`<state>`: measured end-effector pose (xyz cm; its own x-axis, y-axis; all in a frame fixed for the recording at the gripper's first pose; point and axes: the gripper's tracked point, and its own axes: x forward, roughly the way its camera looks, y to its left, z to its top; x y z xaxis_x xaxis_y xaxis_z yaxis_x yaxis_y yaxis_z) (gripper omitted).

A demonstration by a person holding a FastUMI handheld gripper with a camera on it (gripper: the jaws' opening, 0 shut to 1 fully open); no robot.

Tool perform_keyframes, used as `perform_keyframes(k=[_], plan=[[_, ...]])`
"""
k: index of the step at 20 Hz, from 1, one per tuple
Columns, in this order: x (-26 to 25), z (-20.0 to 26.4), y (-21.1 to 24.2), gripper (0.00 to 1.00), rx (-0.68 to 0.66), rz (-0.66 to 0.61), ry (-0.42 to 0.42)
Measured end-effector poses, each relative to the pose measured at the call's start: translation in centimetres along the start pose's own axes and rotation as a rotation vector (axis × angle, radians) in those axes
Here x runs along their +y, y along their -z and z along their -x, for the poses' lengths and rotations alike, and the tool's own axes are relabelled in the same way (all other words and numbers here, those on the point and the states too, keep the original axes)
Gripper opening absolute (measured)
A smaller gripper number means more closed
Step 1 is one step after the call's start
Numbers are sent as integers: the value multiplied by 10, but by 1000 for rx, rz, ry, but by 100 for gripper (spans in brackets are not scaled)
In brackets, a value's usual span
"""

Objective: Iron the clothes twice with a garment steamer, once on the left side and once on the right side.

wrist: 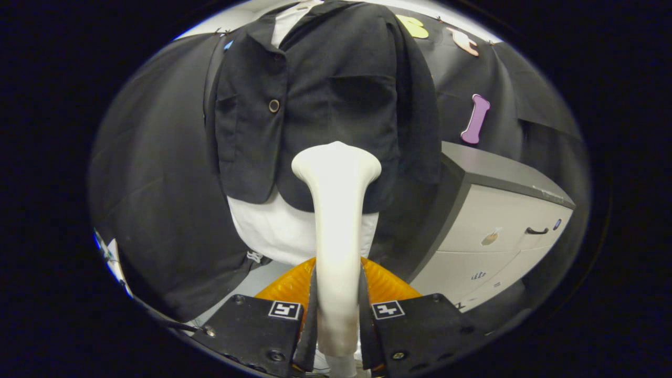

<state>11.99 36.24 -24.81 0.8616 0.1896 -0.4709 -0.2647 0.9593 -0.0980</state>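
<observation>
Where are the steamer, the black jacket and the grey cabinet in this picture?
steamer (336,210): gripper view, on its white neck, held between the fingers.
black jacket (336,100): gripper view, on its front panel.
grey cabinet (499,220): gripper view, on its upper drawer front.

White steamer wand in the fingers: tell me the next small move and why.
Probably ease the white steamer wand forward and up onto one front panel of the black jacket. The gripper's fingers are clamped on its handle, and its flared head sits low, over the jacket's hem and the white shirt beneath, near the centre.
</observation>
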Motion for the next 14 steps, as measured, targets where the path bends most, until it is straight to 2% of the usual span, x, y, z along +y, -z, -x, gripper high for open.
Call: perform_keyframes(k=[8, 11, 14], plan=[[-1, -2, 51, 36, 84, -10, 60], [9, 16, 28, 36, 13, 11, 70], [30, 44, -28, 36, -123, 38, 37]])
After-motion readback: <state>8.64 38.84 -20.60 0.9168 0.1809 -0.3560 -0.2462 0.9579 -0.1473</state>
